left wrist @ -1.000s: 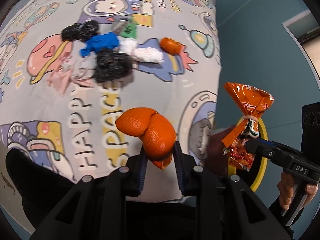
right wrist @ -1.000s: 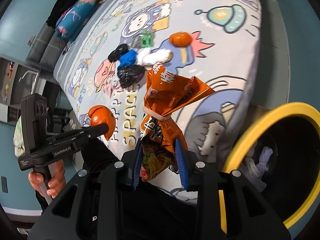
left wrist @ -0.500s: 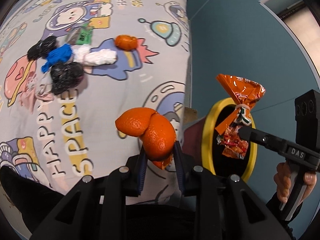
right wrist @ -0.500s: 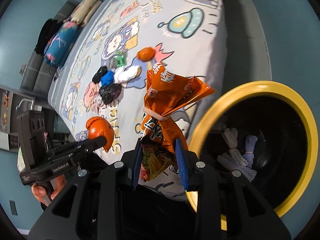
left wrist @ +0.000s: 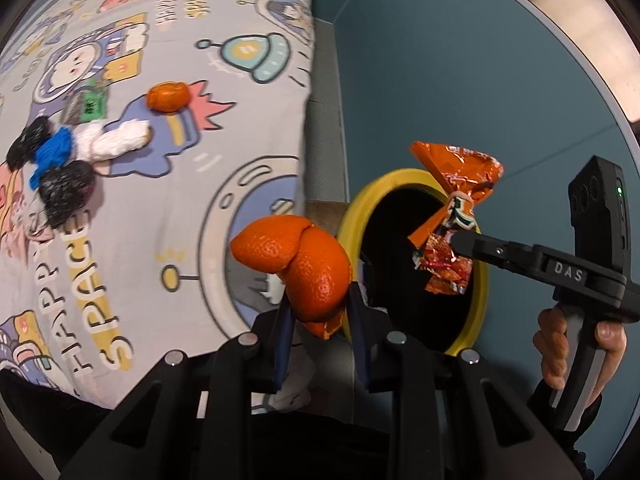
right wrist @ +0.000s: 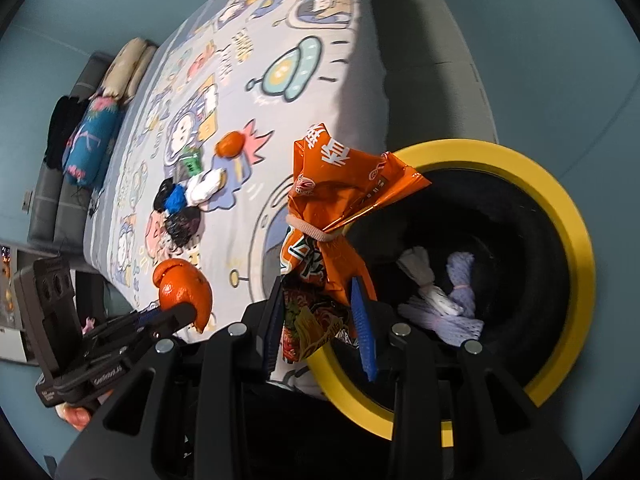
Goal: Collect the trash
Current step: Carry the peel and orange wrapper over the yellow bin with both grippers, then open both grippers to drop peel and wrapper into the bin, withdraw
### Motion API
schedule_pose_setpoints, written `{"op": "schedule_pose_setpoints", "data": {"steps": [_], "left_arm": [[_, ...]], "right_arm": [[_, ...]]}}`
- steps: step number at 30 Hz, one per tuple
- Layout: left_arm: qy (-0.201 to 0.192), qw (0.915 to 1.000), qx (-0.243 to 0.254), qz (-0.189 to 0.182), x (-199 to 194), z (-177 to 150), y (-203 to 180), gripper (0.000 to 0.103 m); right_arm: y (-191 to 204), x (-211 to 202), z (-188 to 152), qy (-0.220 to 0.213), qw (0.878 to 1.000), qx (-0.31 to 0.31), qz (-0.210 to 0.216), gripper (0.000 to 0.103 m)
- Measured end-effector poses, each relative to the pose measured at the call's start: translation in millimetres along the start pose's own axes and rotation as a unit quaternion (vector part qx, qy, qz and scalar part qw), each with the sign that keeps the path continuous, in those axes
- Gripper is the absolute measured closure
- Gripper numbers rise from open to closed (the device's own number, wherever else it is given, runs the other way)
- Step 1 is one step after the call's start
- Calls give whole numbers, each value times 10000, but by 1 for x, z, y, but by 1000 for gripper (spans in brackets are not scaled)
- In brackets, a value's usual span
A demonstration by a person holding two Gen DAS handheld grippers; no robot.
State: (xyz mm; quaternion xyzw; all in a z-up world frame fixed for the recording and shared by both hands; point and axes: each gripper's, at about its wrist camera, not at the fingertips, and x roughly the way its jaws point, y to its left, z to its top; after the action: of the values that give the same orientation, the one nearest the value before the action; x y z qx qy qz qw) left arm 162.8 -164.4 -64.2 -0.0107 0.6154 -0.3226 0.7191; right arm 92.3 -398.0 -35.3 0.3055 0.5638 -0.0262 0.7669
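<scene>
My left fingers (left wrist: 354, 300) press on the orange peel (left wrist: 296, 264) from both sides, so the left gripper (left wrist: 320, 320) is closed narrow on it. The peel stands up above the fingers, over the edge of the bed cover (left wrist: 160, 200). My right fingers (right wrist: 362, 316) hold the orange snack bag (right wrist: 336, 216) by its lower part; the right gripper (right wrist: 318, 320) is closed on it, and the bag is tied in the middle with a rubber band. The bag hangs in front of the yellow rim of the trash bin (right wrist: 560, 208), which stands just beside the bed. Inside the bin lie some white and pale purple bundles (right wrist: 444, 304). On the cover more trash remains: another peel (left wrist: 167, 97), a white wad (left wrist: 116, 142), a blue piece (left wrist: 52, 152), black crumpled bags (left wrist: 64, 192) and a green packet (left wrist: 90, 106), all close together.
</scene>
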Motion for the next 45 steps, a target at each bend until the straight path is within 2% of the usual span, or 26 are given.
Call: {"op": "schedule_pose_setpoints", "data": {"steps": [12,28,38,45], "left_arm": [[291,9983,486,-113,30,-11,-47,79],[585,9952,763,-178,57,-18,-74,79],[496,9937,975,-235,55,-20,-85,79],[412,9937,997,-298,44,-22,-82,76]], "right_arm": [[-35,-15,0,-206,9991,326,-197,72],[-61,-4,6,-50,9972,640,-394,70],[-65,3,8,9,9969,672,-401,68],[-68,-1,10,-80,9964,707,-452,61]]}}
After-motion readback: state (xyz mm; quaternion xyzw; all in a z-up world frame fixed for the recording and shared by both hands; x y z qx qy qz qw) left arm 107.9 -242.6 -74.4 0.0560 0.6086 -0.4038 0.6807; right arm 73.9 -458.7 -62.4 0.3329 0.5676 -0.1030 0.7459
